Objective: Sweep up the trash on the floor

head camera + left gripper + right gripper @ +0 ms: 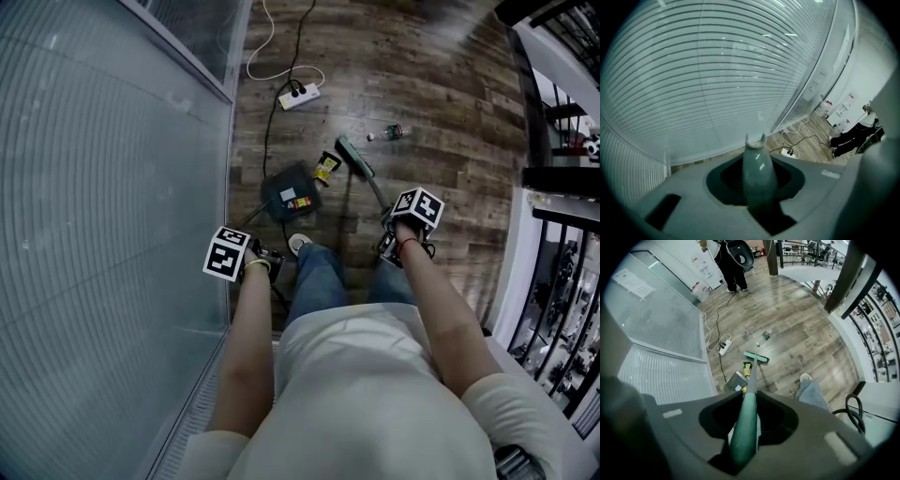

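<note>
Right gripper [744, 430]: jaws closed on the green broom handle [746, 404], which fills the gap between them at the bottom centre of the right gripper view.
Left gripper [758, 192]: jaws closed round the pale grey-green dustpan handle [757, 159], which stands up out of them at the lower centre of the left gripper view.
Long axis: in the right gripper view the broom handle runs from the jaws up the frame, tilted slightly right. It ends at the broom head [755, 357] just above centre.
Dustpan [291, 192]: dark, on the floor [422, 84] at the centre of the head view, just above the person's shoe [299, 243]. Pale and coloured patches show on it, and I cannot tell whether they are litter or a label.
Yellow wrapper [325, 167]: just beside the dustpan's upper right edge, between the pan and the broom head.
Bottle [394, 132]: small, lying on its side, up and to the right of the broom head and apart from it.
Power strip [300, 94]: farther up the frame, with cords trailing around it.
What the next move turns on: the wrapper lies on the pan side of the bristles, so a short stroke down and left would likely carry it in. The bottle lies beyond the head, so the right gripper would need to reach out past it first.
</note>
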Tool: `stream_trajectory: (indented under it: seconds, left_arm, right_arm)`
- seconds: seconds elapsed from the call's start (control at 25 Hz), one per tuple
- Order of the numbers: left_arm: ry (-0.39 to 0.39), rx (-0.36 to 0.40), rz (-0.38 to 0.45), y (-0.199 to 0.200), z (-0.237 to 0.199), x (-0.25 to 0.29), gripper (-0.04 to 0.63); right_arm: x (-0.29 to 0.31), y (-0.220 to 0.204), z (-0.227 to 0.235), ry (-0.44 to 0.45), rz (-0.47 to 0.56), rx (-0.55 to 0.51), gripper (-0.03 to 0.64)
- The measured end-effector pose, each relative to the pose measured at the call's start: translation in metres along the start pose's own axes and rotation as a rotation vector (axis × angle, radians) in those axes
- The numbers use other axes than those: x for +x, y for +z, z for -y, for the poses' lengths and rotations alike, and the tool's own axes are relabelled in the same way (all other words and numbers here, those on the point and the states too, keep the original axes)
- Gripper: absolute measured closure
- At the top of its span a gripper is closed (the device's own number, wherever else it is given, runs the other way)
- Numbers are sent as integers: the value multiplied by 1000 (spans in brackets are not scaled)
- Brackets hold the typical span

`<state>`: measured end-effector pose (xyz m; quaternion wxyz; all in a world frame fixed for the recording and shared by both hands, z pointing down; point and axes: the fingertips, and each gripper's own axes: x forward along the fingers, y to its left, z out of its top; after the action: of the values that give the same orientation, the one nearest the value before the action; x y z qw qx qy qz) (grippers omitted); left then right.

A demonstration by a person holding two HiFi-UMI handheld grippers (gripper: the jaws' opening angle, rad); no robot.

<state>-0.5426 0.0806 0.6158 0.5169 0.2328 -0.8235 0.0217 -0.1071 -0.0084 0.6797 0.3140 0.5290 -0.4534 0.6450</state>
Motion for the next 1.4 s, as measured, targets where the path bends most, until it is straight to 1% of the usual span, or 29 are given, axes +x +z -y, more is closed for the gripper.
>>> stream_trajectory:
  seconds: [0.12, 0.28, 0.4, 0.48, 0.56, 0.76, 0.96, 1.08, 1.16, 1.24, 1.32, 1.4]
  left_arm:
    - [-19, 23, -7, 8, -2, 5, 506]
    - [-18, 38, -19, 15, -3, 11, 506]
    - [-13, 57, -20, 20, -1, 17, 506]
    - [-12, 71, -18, 24, 5, 20, 506]
    - [-15, 82, -20, 26, 13, 21, 506]
    - [-15, 103, -24, 27, 27, 25, 506]
    - [-9, 105, -27, 29, 31, 29, 506]
    - [-10, 112, -29, 31, 35, 29, 506]
    - [-12, 121, -29, 31, 39, 30, 505]
    - [-11, 118, -30, 31, 42, 31, 505]
    - [-9, 116, -31, 30, 44, 31, 505]
    - [-10, 119, -33, 29, 46, 32, 505]
  right_arm:
    - [7, -16, -2, 7, -4, 32, 518]
    - [12, -32, -7, 23, -1, 67, 518]
    - [14, -42, -14, 9, -1, 44, 518]
    - [15, -48, -20, -4, -12, 7, 518]
    - [16, -56, -26, -2, -26, -7, 518]
    - [16, -73, -36, 36, -38, 51, 519]
    - [14, -82, -47, 55, -45, 49, 520]
    - [8, -88, -56, 100, -57, 64, 520]
    - [5, -93, -63, 137, -77, 62, 520]
    - [4, -102, -69, 153, -122, 36, 520]
    - [5, -115, -74, 148, -173, 12, 518]
    - [6, -127, -76, 133, -184, -3, 520]
